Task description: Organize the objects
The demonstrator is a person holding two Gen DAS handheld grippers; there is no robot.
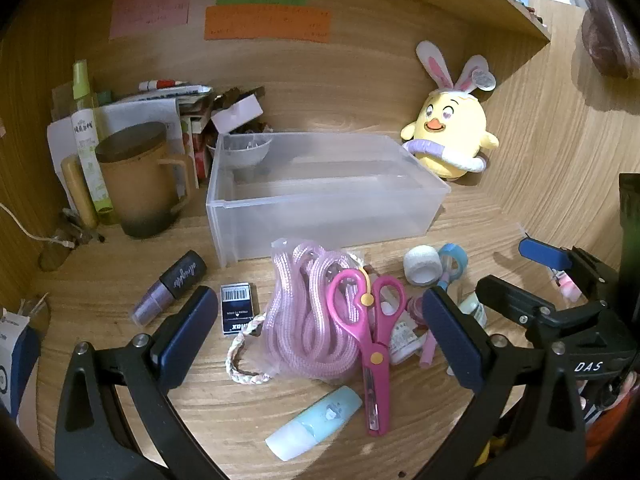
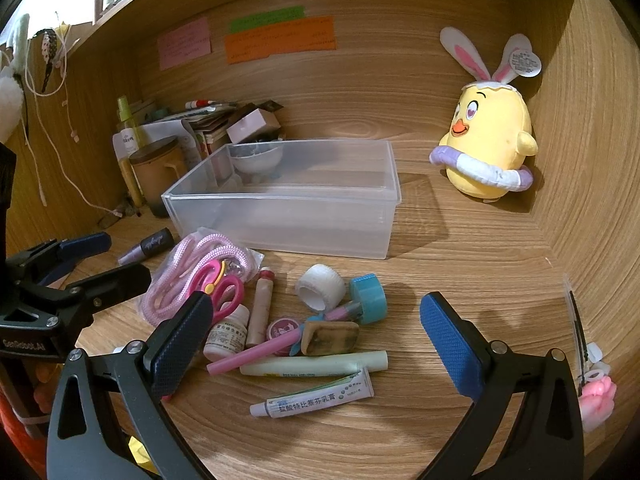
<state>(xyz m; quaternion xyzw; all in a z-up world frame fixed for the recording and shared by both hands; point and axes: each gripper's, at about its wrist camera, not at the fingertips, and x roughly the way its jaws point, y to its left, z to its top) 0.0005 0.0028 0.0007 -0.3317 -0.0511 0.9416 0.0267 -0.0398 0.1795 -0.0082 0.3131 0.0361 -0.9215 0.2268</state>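
Note:
A clear plastic box stands open on the wooden desk. In front of it lies a pile of small things: pink scissors on a bagged pink rope, a white tape roll, a blue tape roll, an ointment tube, a pale green tube, a small white bottle and a mint correction tape. My left gripper is open above the rope and scissors. My right gripper is open above the tubes.
A lidded brown mug, spray bottles and stacked papers crowd the back left. A yellow chick plush sits at the back right. A purple lip gloss and a small barcode box lie left of the rope.

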